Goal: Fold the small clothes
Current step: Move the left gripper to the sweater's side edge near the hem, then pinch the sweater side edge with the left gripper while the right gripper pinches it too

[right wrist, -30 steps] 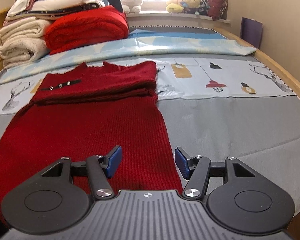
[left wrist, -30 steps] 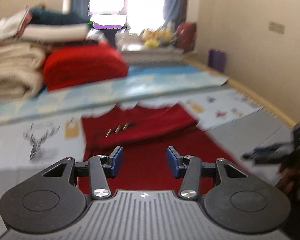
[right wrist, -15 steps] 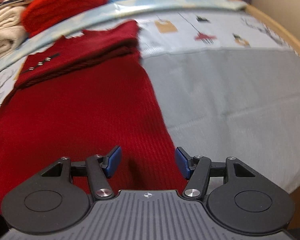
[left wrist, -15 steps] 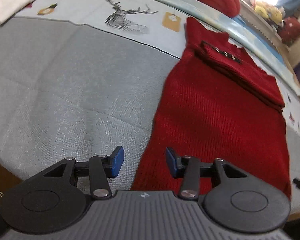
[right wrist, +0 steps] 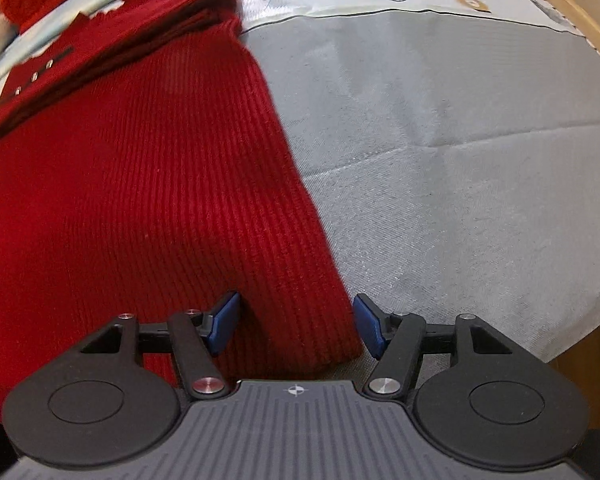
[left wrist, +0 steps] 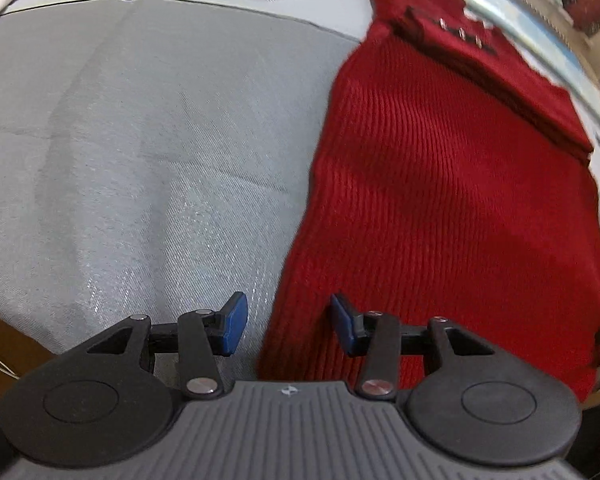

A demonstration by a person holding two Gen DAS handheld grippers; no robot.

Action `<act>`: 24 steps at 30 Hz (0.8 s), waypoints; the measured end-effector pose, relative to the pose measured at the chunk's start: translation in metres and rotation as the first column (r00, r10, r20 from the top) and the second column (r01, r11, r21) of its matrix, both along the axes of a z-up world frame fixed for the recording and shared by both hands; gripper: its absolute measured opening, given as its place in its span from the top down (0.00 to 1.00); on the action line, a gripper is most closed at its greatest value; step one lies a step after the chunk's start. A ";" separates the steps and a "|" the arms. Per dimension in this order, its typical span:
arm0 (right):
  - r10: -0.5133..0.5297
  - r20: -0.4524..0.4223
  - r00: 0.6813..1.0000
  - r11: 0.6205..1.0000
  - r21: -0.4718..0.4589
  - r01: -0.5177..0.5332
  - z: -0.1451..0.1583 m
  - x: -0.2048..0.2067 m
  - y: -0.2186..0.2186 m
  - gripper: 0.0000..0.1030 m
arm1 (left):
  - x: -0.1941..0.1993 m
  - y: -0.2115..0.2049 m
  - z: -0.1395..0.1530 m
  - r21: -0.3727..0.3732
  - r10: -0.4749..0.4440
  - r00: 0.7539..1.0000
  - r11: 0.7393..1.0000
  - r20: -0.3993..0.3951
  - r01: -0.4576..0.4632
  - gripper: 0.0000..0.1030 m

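red knit garment (right wrist: 140, 184) hem corners between both gaping tongs.

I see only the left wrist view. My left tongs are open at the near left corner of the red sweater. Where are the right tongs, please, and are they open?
Observer: The right tongs are open. The near right corner of the sweater lies between the pads; nothing is gripped yet.
Operator: Thank you. What lies to the right of that corner?
Observer: Only the grey cover, with some creases, and beyond it the wooden frame of the bed.
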State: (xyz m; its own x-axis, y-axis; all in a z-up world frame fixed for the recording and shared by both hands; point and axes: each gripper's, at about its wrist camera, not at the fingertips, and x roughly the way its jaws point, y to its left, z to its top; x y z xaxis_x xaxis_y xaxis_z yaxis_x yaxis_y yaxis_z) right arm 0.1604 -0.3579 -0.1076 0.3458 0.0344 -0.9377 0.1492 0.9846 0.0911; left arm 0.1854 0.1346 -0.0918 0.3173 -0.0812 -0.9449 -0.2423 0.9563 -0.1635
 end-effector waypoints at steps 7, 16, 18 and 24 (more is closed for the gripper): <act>0.029 0.015 0.999 1.000 0.007 -0.029 0.001 -0.002 0.005 0.64 | -0.004 -0.010 0.001 0.006 -0.074 0.997 0.997 0.018 0.074 0.82; -0.018 0.122 0.992 0.995 0.098 0.006 0.026 -0.015 -0.006 0.82 | -0.021 -0.011 0.022 -0.026 -0.098 0.989 0.994 0.109 0.102 0.91; -0.018 0.101 0.995 0.995 0.098 0.008 0.022 -0.013 -0.005 0.80 | -0.020 -0.010 0.018 -0.036 -0.089 0.992 0.995 0.088 0.092 0.91; 0.045 0.008 0.999 0.998 0.034 -0.046 0.007 -0.009 0.010 0.66 | -0.011 -0.012 0.007 -0.009 -0.085 0.996 0.996 0.020 0.085 0.75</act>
State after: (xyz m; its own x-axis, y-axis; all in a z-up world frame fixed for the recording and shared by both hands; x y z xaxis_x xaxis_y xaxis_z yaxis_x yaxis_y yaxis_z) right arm 0.1517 -0.3477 -0.1007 0.3503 0.0826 -0.9330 0.1035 0.9866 0.1262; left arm 0.1743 0.1228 -0.0844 0.3274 -0.1179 -0.9375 -0.1570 0.9716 -0.1770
